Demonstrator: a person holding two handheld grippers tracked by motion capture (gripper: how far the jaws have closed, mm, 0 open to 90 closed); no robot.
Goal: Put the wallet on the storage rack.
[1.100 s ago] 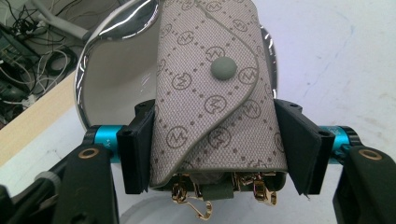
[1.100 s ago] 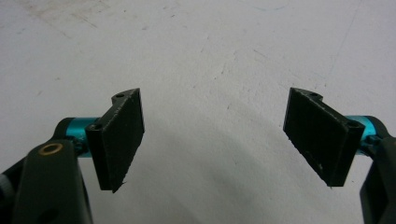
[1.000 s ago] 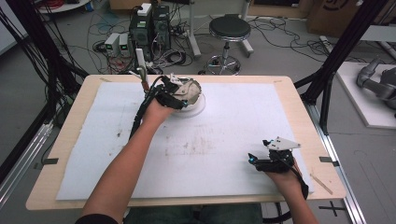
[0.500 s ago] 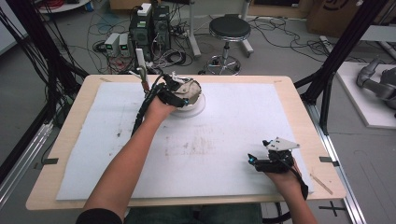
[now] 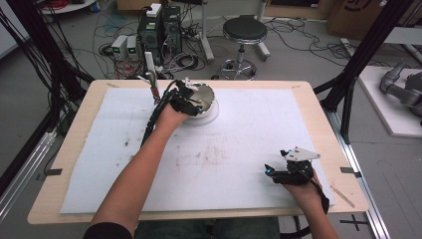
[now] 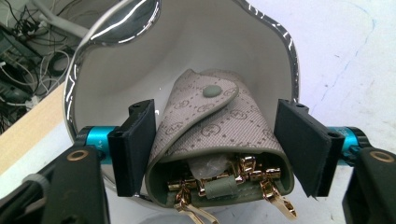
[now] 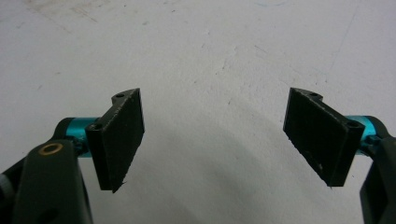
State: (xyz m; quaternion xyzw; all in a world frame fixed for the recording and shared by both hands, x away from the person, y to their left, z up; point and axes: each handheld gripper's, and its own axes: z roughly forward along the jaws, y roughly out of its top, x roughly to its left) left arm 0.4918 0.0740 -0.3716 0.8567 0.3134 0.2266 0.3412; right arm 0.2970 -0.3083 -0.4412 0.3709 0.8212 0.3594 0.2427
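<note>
A white bowl with a shiny silver rim (image 6: 116, 32) stands at the far middle of the table, bowl (image 5: 206, 93). Inside it lies a small grey-beige patterned pouch (image 6: 219, 116) with a snap flap and gold clasps at its near end. My left gripper (image 6: 215, 140) is open, one jaw on each side of the pouch. The left jaw is close against the pouch; a gap shows at the right jaw. From above, my left gripper (image 5: 189, 101) reaches over the bowl's near side. My right gripper (image 5: 272, 172) rests open near the front right, right gripper (image 7: 212, 130) with nothing between its jaws.
White paper (image 5: 259, 124) covers the wooden table (image 5: 318, 104), with faint smudges in the middle. Beyond the far edge stand a stool (image 5: 244, 30), electronics boxes (image 5: 159, 25) and cables on the floor. Black frame posts (image 5: 348, 84) rise at both sides.
My left gripper has edged slightly farther over the bowl. The right gripper has stayed where it was.
</note>
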